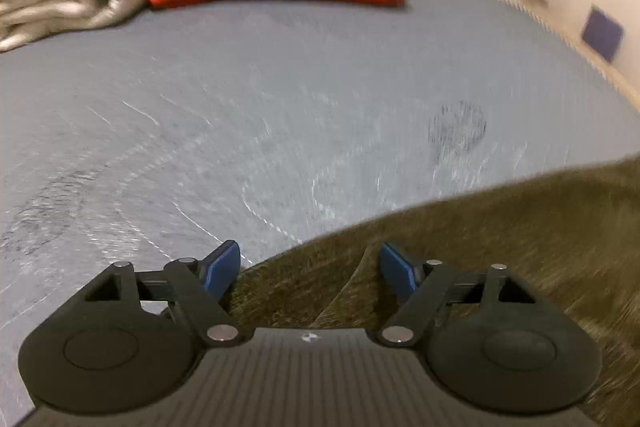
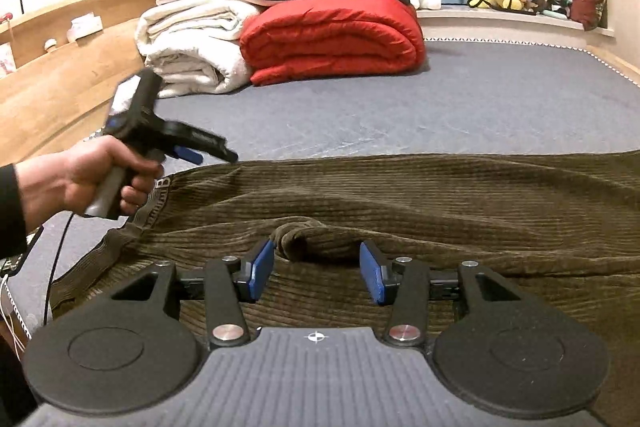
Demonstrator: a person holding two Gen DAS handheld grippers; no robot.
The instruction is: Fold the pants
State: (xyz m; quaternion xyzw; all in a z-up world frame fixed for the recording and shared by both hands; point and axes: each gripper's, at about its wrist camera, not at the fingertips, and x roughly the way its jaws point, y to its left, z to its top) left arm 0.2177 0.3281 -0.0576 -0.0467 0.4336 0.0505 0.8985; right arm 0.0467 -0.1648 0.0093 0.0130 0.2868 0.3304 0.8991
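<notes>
Grey bed [image 2: 460, 107] carries the pants [image 2: 420, 195] along its near edge, long axis running left to right, red quilt [image 2: 332, 35] well beyond them. Right gripper [image 2: 316, 273], jaws released, straddles a raised fold of cloth and sits nearer; left gripper [image 1: 310, 269], also released, hangs over the pants' waistband edge
</notes>
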